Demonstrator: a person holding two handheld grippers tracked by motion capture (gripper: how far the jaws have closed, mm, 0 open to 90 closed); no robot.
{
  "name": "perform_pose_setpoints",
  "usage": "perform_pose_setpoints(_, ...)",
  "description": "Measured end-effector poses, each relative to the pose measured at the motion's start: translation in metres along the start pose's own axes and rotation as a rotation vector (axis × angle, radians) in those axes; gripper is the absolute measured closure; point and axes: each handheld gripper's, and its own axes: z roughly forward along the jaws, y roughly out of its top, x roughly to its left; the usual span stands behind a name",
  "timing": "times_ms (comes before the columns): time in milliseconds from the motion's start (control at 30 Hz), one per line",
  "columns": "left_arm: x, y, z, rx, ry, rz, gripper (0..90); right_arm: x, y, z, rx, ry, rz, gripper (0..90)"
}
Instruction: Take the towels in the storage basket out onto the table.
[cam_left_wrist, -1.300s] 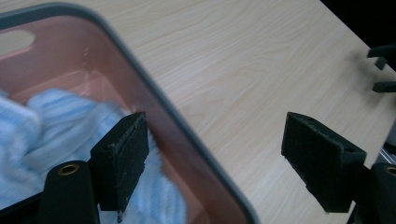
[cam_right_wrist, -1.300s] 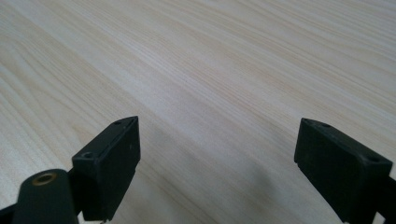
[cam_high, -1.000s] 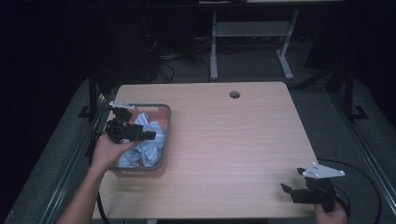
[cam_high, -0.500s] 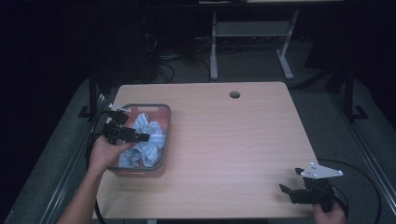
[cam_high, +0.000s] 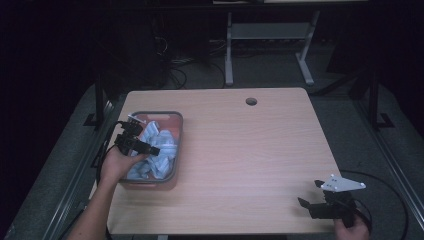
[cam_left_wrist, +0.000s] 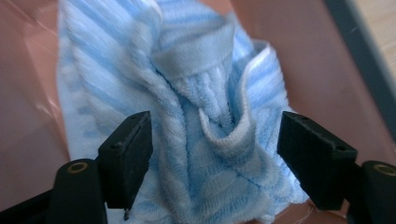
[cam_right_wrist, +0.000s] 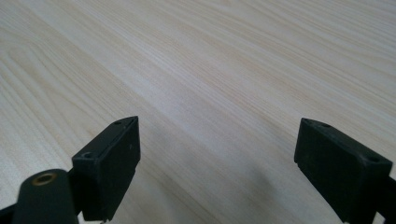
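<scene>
Left gripper (cam_left_wrist: 215, 149) wide, lately narrowing around towel (cam_left_wrist: 187, 116) in bin (cam_high: 176, 145) at nine o'clock, nothing pinched yet; right gripper (cam_right_wrist: 217, 163) open, empty (five o'clock); risk: grabbing several layers, dragging bin.

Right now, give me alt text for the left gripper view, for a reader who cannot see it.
A crumpled light-blue striped towel lies in a reddish plastic bin, bunched into a raised fold. The left gripper straddles that fold with its two black jaws open, and they have just been closing in on it. A strip of wooden table shows beyond the bin's grey rim.
</scene>
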Motion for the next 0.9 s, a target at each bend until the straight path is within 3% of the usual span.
perform_pose_setpoints(167, -0.003, 0.002, 0.012, 0.073, 0.058, 0.006, 30.6, 0.0, 0.0, 0.0, -0.002, 0.002, -0.001, 13.7)
perform_pose_setpoints(500, -0.004, 0.01, 0.032, 0.186, 0.093, 0.027, 39.5, 0.002, 0.001, 0.002, -0.005, 0.013, -0.004, 13.7)
perform_pose_setpoints(800, -0.006, 0.008, 0.035, 0.192, 0.123, 0.038, 57.2, 0.005, 0.002, 0.002, -0.01, 0.014, -0.014, 13.7)
perform_pose_setpoints(900, -0.006, 0.009, 0.035, 0.196, 0.129, 0.033, 59.3, 0.005, 0.003, 0.003, -0.009, 0.016, -0.017, 13.7)
